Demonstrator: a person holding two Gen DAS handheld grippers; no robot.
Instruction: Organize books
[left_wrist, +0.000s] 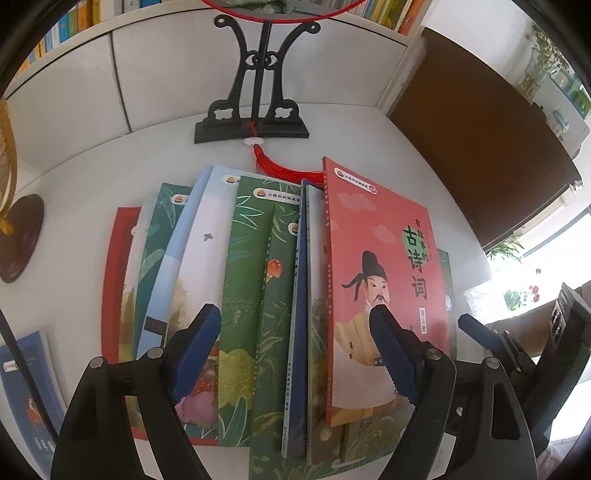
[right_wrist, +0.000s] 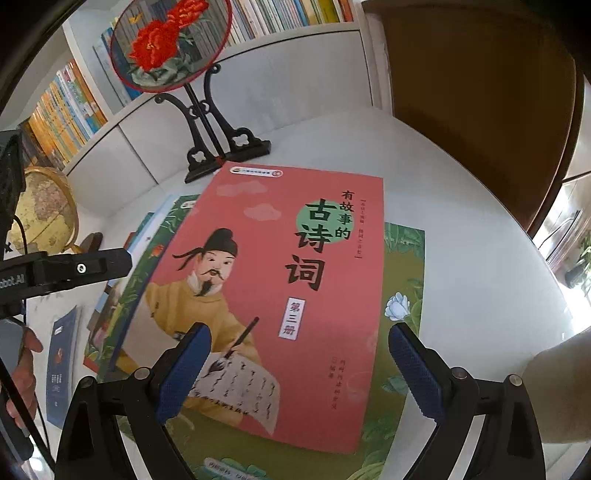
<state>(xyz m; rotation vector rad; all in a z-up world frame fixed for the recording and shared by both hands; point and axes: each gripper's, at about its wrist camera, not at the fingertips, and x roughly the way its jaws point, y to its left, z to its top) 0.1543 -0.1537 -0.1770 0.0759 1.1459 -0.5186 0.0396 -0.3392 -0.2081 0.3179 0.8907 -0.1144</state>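
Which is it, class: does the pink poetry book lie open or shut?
Shut: the pink poetry book shows its whole front cover, lying atop the fanned books.

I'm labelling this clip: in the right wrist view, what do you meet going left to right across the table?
Globe → blue book → pink poetry book → green floral book underneath it, showing at its right → bare white table.
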